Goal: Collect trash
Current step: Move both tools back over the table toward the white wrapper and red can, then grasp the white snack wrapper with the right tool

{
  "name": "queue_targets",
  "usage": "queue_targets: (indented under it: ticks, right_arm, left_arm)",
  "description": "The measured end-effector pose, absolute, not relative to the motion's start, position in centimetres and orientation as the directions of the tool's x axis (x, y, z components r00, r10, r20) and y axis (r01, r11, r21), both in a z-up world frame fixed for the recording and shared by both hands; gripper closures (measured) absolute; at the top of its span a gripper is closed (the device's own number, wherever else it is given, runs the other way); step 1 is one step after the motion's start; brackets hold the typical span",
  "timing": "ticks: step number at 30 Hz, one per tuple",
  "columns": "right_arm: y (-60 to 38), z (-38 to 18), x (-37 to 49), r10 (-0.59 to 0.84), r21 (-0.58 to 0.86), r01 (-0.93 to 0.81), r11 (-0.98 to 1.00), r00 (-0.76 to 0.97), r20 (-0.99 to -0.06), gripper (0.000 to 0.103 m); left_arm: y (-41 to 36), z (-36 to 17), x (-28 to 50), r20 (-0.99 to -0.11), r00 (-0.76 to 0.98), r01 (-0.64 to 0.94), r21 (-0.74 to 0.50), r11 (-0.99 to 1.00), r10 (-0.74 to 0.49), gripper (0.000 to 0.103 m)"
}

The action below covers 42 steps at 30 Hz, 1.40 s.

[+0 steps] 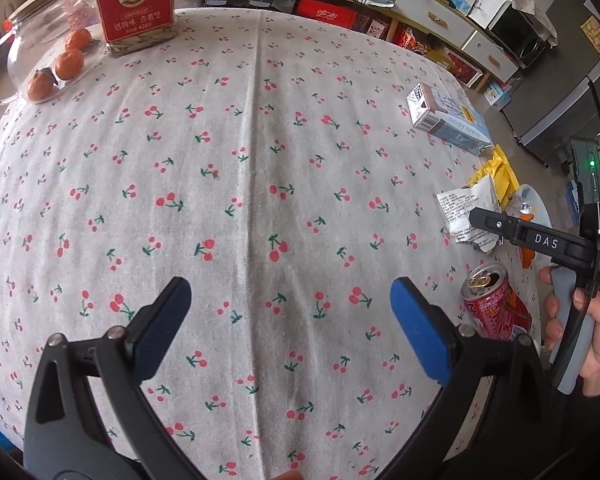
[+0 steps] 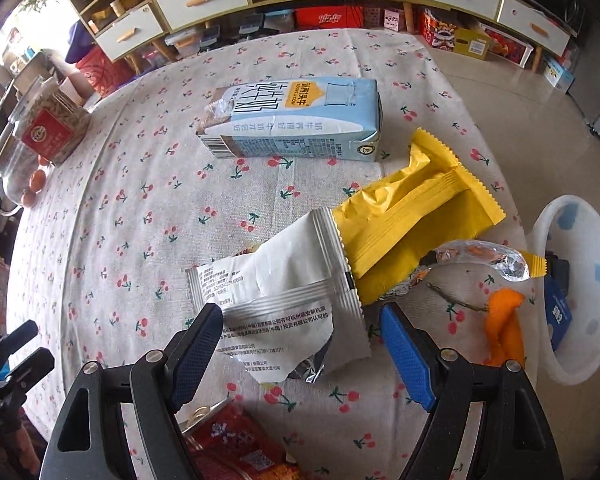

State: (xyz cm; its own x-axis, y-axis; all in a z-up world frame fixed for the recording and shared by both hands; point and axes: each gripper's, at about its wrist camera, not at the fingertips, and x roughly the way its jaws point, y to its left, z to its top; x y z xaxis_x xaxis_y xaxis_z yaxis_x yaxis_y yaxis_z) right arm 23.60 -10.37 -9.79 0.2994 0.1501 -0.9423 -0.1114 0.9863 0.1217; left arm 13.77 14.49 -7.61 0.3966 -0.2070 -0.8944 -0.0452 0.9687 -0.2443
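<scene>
A woven cloth printed with small red cherries covers the worktop (image 2: 148, 208), creased down its middle. The right tool (image 2: 302, 344) points steeply down with its ribbed blue pads spread wide, and nothing is pinched between them. Under the gap lies a torn white wrapper (image 2: 284, 292), a flat foil-lined packet with crimped, ridged ends, printed text and a ragged tear showing silver inside. Whether the pads touch it cannot be told.

Its upper end overlaps a crumpled yellow wrapper (image 2: 416, 216), glossy with zigzag-cut edges. Beyond these, a pale blue milk carton (image 2: 296, 120), a rectangular box, lies on its side. To the right sit a crinkled clear plastic scrap (image 2: 488, 258), a thin twig and a piece of orange peel (image 2: 504, 328), close to the worktop's edge. A white plastic basin (image 2: 580, 292), round and smooth, stands just off that edge and holds a dark blue box. A red drink can (image 1: 494, 304), opened at the top, stands near the wrapper on the nearer side.

The left tool (image 1: 290, 320) hovers over bare cloth, its jaws wide and empty. At the far corner stand a glass jar with a wooden lid, small oranges (image 1: 70, 63) and a clear tub (image 1: 134, 4) with a red label.
</scene>
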Motion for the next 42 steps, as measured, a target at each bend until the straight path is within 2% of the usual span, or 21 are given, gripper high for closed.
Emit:
queue_targets:
  ticks: [2,5,8,10,12,13,14,15,22,25,26,27,29,34,42]
  right_arm:
    - [-10.5,-9.8,23.7,0.165,0.139,-0.107,0.985,0.297,-0.940,0.022]
    - [-10.6,-9.7,23.5,0.185,0.160,-0.108,0.981,0.298,-0.937,0.033]
    - [-11.3,-9.3,23.1,0.219,0.198,-0.102,0.975,0.293,-0.931,0.053]
    - [-11.7,-9.2,22.8,0.251,0.231,-0.101,0.968,0.287,-0.925,0.060]
    - [-11.9,-8.9,22.5,0.273,0.251,-0.113,0.961,0.288,-0.918,0.081]
    - [-12.0,-8.7,22.3,0.282,0.258,-0.119,0.959,0.288,-0.915,0.083]
    - [-12.0,-8.6,22.2,0.289,0.263,-0.127,0.957,0.290,-0.913,0.091]
    - [-12.0,-8.3,22.0,0.299,0.268,-0.140,0.953,0.293,-0.908,0.095]
    - [-12.7,-6.7,20.9,0.311,0.273,-0.158,0.949,0.330,-0.891,0.095]
    - [-12.3,-6.2,21.2,0.332,0.285,-0.184,0.941,0.325,-0.886,0.091]
    - [-11.7,-6.1,21.5,0.334,0.279,-0.208,0.938,0.312,-0.890,0.081]
    - [-11.1,-6.0,21.8,0.328,0.261,-0.242,0.935,0.299,-0.896,0.056]
    - [-8.8,-5.9,22.2,0.307,0.201,-0.341,0.918,0.293,-0.905,0.018]
    - [-4.7,-6.3,22.8,0.243,0.050,-0.550,0.834,0.283,-0.928,0.018]
    - [-2.1,-10.1,24.8,0.134,-0.070,-0.662,0.747,0.253,-0.958,0.018]
  left_arm:
    - [14.3,-7.6,13.7,-0.895,0.395,-0.040,-0.244,0.969,-0.209,0.004]
    - [13.9,-7.6,13.6,-0.895,0.392,-0.032,-0.245,0.969,-0.213,0.004]
    - [13.5,-7.6,13.5,-0.895,0.392,-0.023,-0.240,0.971,-0.212,0.003]
    - [13.2,-7.6,13.4,-0.895,0.391,-0.016,-0.239,0.971,-0.213,0.003]
    - [12.8,-7.6,13.3,-0.895,0.391,-0.007,-0.237,0.971,-0.216,0.004]
    - [12.5,-7.6,13.3,-0.895,0.390,-0.001,-0.237,0.972,-0.217,0.004]
    - [12.2,-7.5,13.3,-0.894,0.390,0.006,-0.235,0.972,-0.218,0.004]
    - [11.8,-7.5,13.3,-0.894,0.391,0.012,-0.233,0.972,-0.219,0.004]
    - [10.0,-7.6,13.1,-0.895,0.380,0.050,-0.233,0.971,-0.235,0.004]
    - [10.3,-7.5,13.2,-0.896,0.385,0.046,-0.220,0.974,-0.221,0.004]
    - [10.6,-7.5,13.3,-0.897,0.387,0.033,-0.217,0.976,-0.213,0.004]
    - [11.1,-7.6,13.4,-0.899,0.388,0.017,-0.216,0.976,-0.205,0.004]
    - [12.0,-7.7,13.3,-0.901,0.387,-0.014,-0.219,0.976,-0.197,0.004]
    - [13.8,-7.8,13.2,-0.904,0.390,-0.058,-0.215,0.975,-0.176,0.003]
    - [15.4,-8.6,12.9,-0.917,0.376,-0.081,-0.174,0.981,-0.132,0.003]
